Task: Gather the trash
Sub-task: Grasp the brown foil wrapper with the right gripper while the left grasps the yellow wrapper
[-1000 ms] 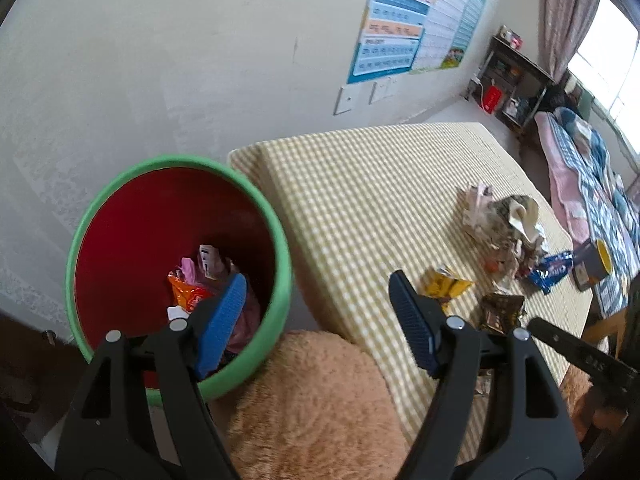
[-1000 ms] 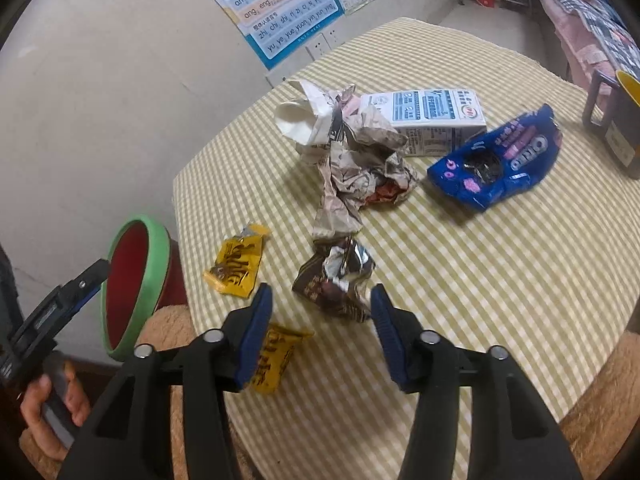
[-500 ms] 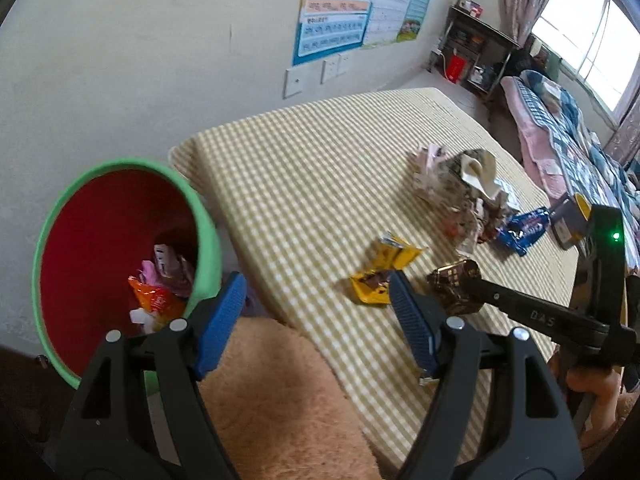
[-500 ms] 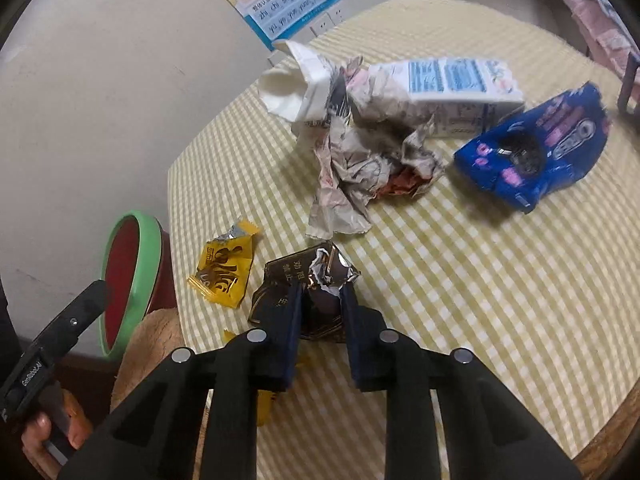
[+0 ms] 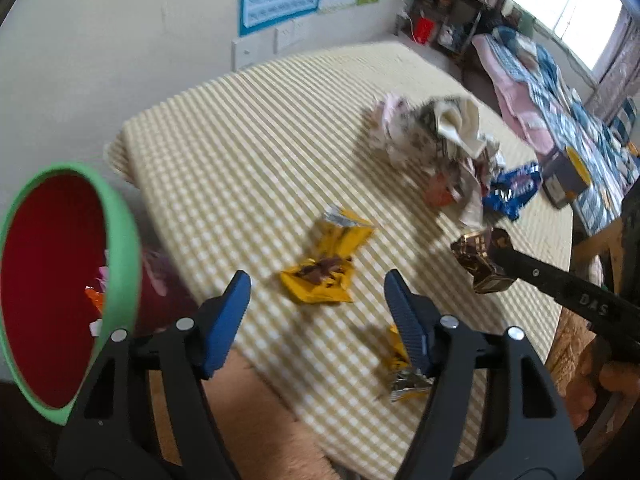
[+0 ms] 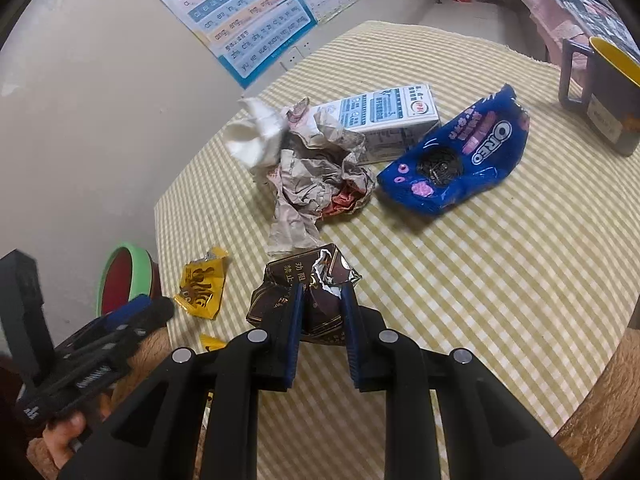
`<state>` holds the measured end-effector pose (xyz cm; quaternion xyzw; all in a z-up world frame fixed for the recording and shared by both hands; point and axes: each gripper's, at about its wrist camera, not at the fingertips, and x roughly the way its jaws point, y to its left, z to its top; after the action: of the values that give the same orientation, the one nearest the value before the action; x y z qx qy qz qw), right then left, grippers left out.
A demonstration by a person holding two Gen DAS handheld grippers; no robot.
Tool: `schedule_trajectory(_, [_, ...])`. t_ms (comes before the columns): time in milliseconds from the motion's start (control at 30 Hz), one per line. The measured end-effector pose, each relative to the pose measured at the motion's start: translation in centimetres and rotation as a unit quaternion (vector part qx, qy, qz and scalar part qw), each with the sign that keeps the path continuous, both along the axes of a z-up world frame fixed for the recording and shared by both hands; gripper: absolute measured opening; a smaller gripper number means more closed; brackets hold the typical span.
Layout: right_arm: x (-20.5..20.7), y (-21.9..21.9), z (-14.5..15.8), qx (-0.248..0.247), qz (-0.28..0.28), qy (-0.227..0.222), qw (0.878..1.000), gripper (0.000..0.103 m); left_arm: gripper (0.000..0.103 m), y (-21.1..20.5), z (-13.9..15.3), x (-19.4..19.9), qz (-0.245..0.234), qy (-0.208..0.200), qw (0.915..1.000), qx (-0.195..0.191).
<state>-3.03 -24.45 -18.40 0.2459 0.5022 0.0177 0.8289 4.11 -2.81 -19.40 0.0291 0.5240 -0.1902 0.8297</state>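
Right gripper (image 6: 320,312): blue pads clenched on a crumpled dark brown foil wrapper (image 6: 304,284), which is held just above the yellow-checked table (image 6: 460,280). In the left wrist view the same wrapper (image 5: 478,266) is seen pinched at the tip of that gripper, clear of the cloth.

Left gripper (image 5: 318,300): jaws spread wide, nothing between them; held over the table edge nearest the green-rimmed red bin (image 5: 120,240). Some wrappers are seen inside the bin.

Trash on the table: a yellow wrapper (image 5: 326,260) ahead of the left gripper, a second small yellow wrapper (image 5: 400,364) beside its right pad, a heap of crumpled paper (image 6: 316,176), a milk carton (image 6: 392,120) touching the heap, and a blue Oreo bag (image 6: 460,160) beside them. A dark mug (image 6: 604,96) stands well apart.
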Motion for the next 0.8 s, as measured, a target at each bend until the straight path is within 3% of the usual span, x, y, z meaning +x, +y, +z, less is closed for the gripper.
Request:
schedule_trajectory(167, [0.5,1.5,-0.2,-0.006,0.018,-0.011,1.0,0.019,0.051,-1.1,-1.9,1.4,0.004,0.028,0.9996,0.002])
schedule_trajectory(267, [0.7,1.9,0.0,-0.01,0.024,-0.017,1.0,0.019,0.027,-1.3,-2.6,1.9,0.009,0.043,0.999,0.004])
schedule_trajectory(367, [0.6,1.9,0.2,-0.01,0.023,-0.022,0.999,0.019,0.021,-1.3,-2.2,1.7,0.01,0.037,0.9993,0.008])
schedule_trajectory(400, [0.7,1.9,0.3,-0.011,0.023,-0.023,0.999,0.019,0.003,-1.3,-1.9,1.6,0.011,0.031,0.9994,0.007])
schedule_trajectory(800, [-0.8,3.2,3.5,-0.022,0.034,-0.06,0.997,0.019,0.0,1.8,4.9,-0.4,0.051,-0.062,0.9966,-0.017])
